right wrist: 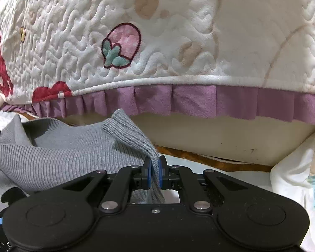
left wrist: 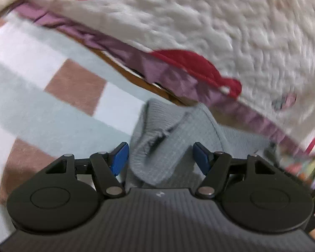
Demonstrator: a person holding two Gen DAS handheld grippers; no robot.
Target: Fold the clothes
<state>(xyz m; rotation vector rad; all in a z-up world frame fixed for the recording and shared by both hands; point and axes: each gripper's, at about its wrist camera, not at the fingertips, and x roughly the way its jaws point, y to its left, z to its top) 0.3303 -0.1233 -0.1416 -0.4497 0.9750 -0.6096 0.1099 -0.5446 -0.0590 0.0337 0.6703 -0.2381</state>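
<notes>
No containers in view. Grey knit sweater (right wrist: 58,153) lies bunched on the floor against the bed edge. Right gripper (right wrist: 154,173): fingers clamped on a ribbed cuff or hem of the sweater, lifted off the pile. Left gripper (left wrist: 160,157): fingers spread apart, sweater fabric (left wrist: 168,147) between them, not pinched. White quilted bedspread (right wrist: 178,42) with purple ruffle (right wrist: 199,103) overhangs right behind. Checked floor mat (left wrist: 52,96) to the left; that view is motion-blurred.

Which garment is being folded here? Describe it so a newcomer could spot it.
Find the white quilted bedspread with its purple ruffle. Just below lies the grey ribbed knit sweater, one ribbed edge pinched in the right gripper. It is the only plain grey knit there.
</notes>
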